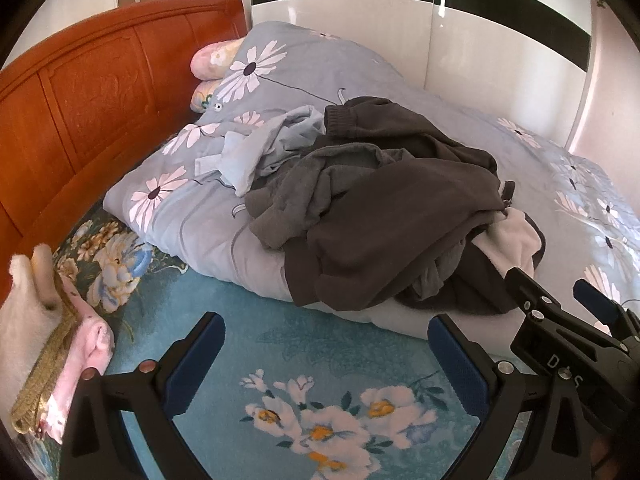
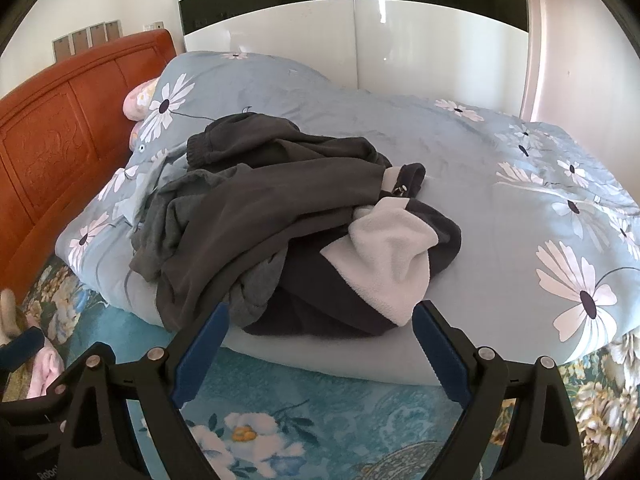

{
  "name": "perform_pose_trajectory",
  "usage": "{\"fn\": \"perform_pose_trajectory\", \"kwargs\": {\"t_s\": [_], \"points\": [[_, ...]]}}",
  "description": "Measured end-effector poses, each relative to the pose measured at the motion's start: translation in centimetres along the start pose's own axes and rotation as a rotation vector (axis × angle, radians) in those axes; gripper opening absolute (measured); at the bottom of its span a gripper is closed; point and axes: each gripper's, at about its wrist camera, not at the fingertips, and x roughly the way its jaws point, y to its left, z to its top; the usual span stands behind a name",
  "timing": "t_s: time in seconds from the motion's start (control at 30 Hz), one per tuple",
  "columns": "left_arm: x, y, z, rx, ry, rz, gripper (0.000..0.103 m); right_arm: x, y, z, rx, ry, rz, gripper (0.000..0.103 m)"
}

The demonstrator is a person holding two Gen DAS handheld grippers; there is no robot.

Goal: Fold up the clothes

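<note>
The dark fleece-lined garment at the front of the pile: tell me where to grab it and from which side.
Grip the turned-out white fleece flap of the dark fleece-lined garment. It juts up as a loose fold at the pile's near right edge, clear of the grey sweatshirt. Probably come in with the right gripper from the front, low over the blue duvet; its jaws already stand open just below it.
</note>
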Motion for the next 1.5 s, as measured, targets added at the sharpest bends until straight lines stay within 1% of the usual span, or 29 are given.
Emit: {"fn": "perform_pose_trajectory", "kwargs": {"t_s": [0.23, 0.5, 0.63, 0.93, 1.27, 1.5], "points": [[-0.4, 0.2, -0.1, 0.016, -0.034, 0.009, 0.103, 0.0, 0.5, 0.1, -0.009, 0.011, -0.001, 0.094], [-0.9, 0.3, -0.4, 0.032, -0.078, 0.021, 0.103, -0.3, 0.2, -0.1, 0.003, 0.016, 0.03, 0.094], [-1.1, 0.1, -0.6, 0.026, -0.103, 0.005, 0.103, -0.4, 0.0, -0.2, -0.002, 0.009, 0.031, 0.094], [-1.2, 0.0, -0.6, 0.036, -0.103, -0.006, 0.103, -0.5, 0.0, -0.3, 0.007, 0.005, 0.029, 0.094], [-1.2, 0.4, -0.8, 0.032, -0.1, 0.001, 0.103, -0.3, 0.3, -0.3, -0.004, 0.023, 0.038, 0.094], [-1.2, 0.7, -0.7, 0.026, -0.093, -0.001, 0.103, -0.3, 0.7, -0.4, -0.013, 0.02, 0.034, 0.094]]}}
